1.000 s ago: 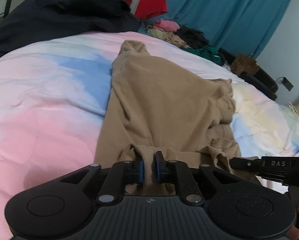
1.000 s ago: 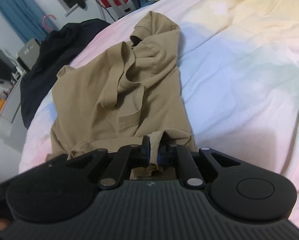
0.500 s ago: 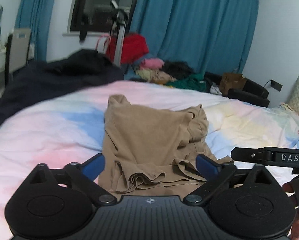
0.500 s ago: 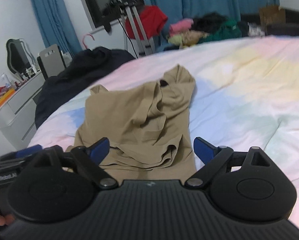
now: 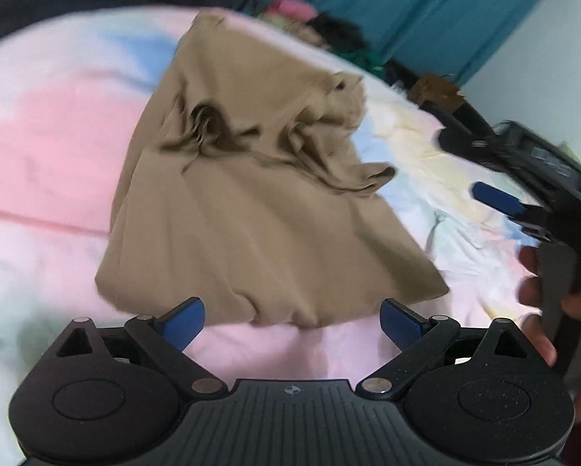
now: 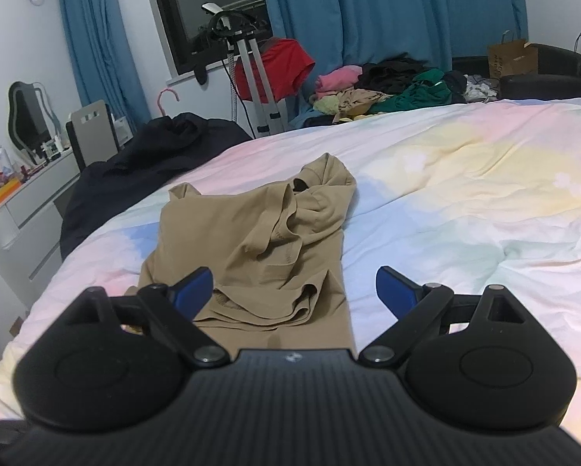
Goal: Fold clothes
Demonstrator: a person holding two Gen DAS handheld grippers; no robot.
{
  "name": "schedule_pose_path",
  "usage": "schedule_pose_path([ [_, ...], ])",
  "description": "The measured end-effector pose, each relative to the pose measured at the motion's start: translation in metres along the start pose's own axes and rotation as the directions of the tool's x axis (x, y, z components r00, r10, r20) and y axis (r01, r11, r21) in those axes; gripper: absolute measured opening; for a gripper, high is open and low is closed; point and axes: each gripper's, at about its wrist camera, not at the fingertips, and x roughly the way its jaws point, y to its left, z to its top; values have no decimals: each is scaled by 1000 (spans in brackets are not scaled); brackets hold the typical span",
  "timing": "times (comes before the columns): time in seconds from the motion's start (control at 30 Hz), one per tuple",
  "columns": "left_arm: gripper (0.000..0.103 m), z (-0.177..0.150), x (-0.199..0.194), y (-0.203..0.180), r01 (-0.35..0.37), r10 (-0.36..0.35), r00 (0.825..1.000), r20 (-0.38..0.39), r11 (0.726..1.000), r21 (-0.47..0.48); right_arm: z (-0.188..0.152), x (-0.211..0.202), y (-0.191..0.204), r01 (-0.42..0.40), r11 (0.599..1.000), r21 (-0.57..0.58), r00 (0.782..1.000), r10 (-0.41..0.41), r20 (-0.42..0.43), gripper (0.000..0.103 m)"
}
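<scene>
Left claw point(image 5: 292, 320): jaws spread but closing slightly, nothing gripped, near the shirt's hem.
Right claw point(image 6: 294, 291): released, empty, hovering over the shirt.
Tan shirt point(image 6: 259, 240): lying half-folded and rumpled on the bed point(image 6: 465, 202).
Dark garment point(image 6: 142, 155): left of the shirt.

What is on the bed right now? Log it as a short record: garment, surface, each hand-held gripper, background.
garment: tan shirt, partly folded, upper part bunched and wrinkled, lying flat
surface: pastel duvet in pink, blue and yellow
left hand-held gripper: jaws wide apart and closing slightly, nothing between the pads, near the shirt's hem
right hand-held gripper: open, empty, above the shirt's near end
dark garment: at the bed's far left edge
clothes pile: beyond the bed, by the blue curtains
</scene>
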Motion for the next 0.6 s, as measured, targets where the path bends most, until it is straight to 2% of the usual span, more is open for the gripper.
schedule_pose_path([
  [0.13,97,3,10,21,29,-32,999,-22,993,-114,0,-1,-1,-8,1000,9,1000,8,-3,92],
  [0.3,96,9,13,43,87,-97,995,-24,960,-265,-1,3,-2,-18,1000,23,1000,18,-18,92],
  [0.4,96,7,11,45,119,-141,989,-47,942,-313,-2,4,-4,-20,999,35,999,21,-29,92],
  [0.5,95,1,15,45,156,-212,970,-118,917,-367,-3,6,-5,-25,998,50,999,27,-42,92],
  [0.6,95,1,17,49,152,-216,968,-126,908,-391,-4,8,-5,-27,998,55,998,30,-52,92],
])
